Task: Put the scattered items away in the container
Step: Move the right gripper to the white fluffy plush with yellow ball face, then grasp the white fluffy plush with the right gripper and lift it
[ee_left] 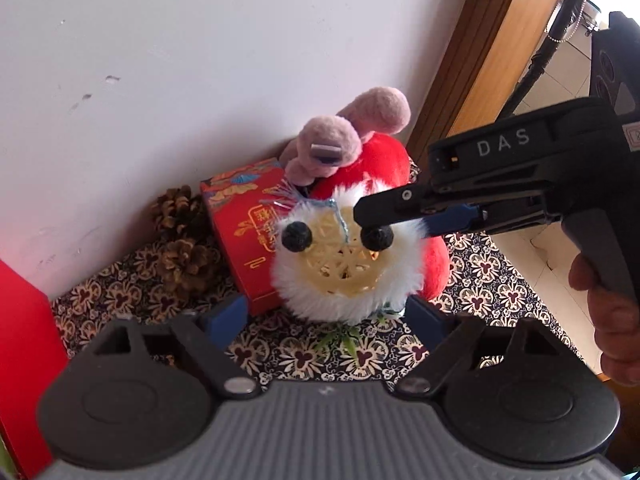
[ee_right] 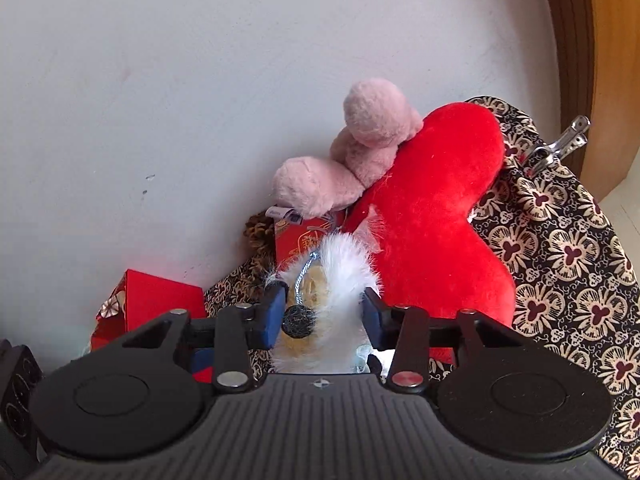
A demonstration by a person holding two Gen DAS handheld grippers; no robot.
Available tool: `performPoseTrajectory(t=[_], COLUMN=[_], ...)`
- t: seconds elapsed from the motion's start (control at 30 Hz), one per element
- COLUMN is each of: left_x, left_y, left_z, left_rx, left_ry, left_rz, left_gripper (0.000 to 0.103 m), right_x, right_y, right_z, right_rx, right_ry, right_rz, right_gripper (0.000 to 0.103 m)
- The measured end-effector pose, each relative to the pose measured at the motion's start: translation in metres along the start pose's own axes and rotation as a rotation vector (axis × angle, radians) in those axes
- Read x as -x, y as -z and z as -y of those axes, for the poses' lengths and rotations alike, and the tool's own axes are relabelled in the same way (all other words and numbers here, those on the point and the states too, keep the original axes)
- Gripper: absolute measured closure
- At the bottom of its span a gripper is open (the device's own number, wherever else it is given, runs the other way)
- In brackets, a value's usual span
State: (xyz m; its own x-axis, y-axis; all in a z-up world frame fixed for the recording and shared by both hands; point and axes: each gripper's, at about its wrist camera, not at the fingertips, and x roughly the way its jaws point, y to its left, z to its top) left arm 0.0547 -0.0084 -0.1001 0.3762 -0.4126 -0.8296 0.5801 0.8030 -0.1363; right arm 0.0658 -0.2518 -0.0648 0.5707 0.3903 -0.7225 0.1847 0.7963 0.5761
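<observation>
A white furry ball (ee_left: 340,268) with a woven cream face and two black pompoms hangs just above the patterned cloth (ee_left: 304,356). My right gripper (ee_left: 372,220) reaches in from the right, and in the right wrist view it (ee_right: 324,312) is shut on the furry ball (ee_right: 340,276), one blue pad on each side. The left gripper (ee_left: 326,316) is open just below and in front of the ball, touching nothing. A red patterned box (ee_left: 244,240) lies behind the ball. At the left edge stands a red container wall (ee_left: 20,360).
A pink plush toy (ee_left: 344,140) leans on a red heart cushion (ee_right: 432,208) against the white wall. Two pine cones (ee_left: 180,240) lie left of the box. A metal clip (ee_right: 560,144) grips the cloth's far right edge. A hand (ee_left: 612,320) holds the right gripper's handle.
</observation>
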Motion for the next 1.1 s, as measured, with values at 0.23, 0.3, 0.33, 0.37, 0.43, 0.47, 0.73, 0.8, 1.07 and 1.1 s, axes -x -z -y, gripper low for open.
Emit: performPoseTrajectory(t=[0.23,0.3,0.33,0.37,0.43,0.47,0.73,0.8,1.07,1.1], left_x=[-0.003,-0.003,-0.003,-0.002,0.001,0.003,0.005,-0.002,-0.039,-0.042], left_y=[0.011,0.017,0.02,0.023,0.036,0.042,0.031,0.022,0.027,0.029], left_z=[0.009,0.013,0.015,0.017,0.018,0.017,0.003,0.003,-0.018,-0.021], left_rx=[-0.053,-0.076,-0.087,-0.098,-0.121,-0.128,-0.055,-0.046,0.012,0.022], left_ry=[0.01,0.019,0.024,0.029,0.017,0.008,-0.025,-0.033,-0.06,-0.059], left_rz=[-0.029,-0.041,-0.047,-0.053,-0.073,-0.083,-0.056,-0.049,-0.14,-0.145], left_gripper=[0.023,0.023,0.023,0.022,0.022,0.022,0.016,0.016,0.041,0.044], right_x=[-0.013,-0.021,-0.023,-0.026,-0.031,-0.03,-0.028,-0.037,-0.075,-0.078], right_y=[0.008,0.015,0.02,0.024,0.032,0.033,0.022,0.022,0.039,0.04], right_z=[-0.035,-0.045,-0.049,-0.053,-0.058,-0.057,-0.021,-0.008,0.02,0.021], right_rx=[0.23,0.278,0.294,0.31,0.305,0.286,0.089,0.008,-0.242,-0.263], right_ry=[-0.07,-0.106,-0.117,-0.129,-0.161,-0.182,-0.025,-0.018,-0.035,-0.046], right_rz=[-0.107,-0.17,-0.192,-0.214,-0.256,-0.249,-0.129,-0.14,-0.159,-0.151], right_gripper=[0.069,0.069,0.068,0.068,0.067,0.067,0.04,0.04,0.03,0.029])
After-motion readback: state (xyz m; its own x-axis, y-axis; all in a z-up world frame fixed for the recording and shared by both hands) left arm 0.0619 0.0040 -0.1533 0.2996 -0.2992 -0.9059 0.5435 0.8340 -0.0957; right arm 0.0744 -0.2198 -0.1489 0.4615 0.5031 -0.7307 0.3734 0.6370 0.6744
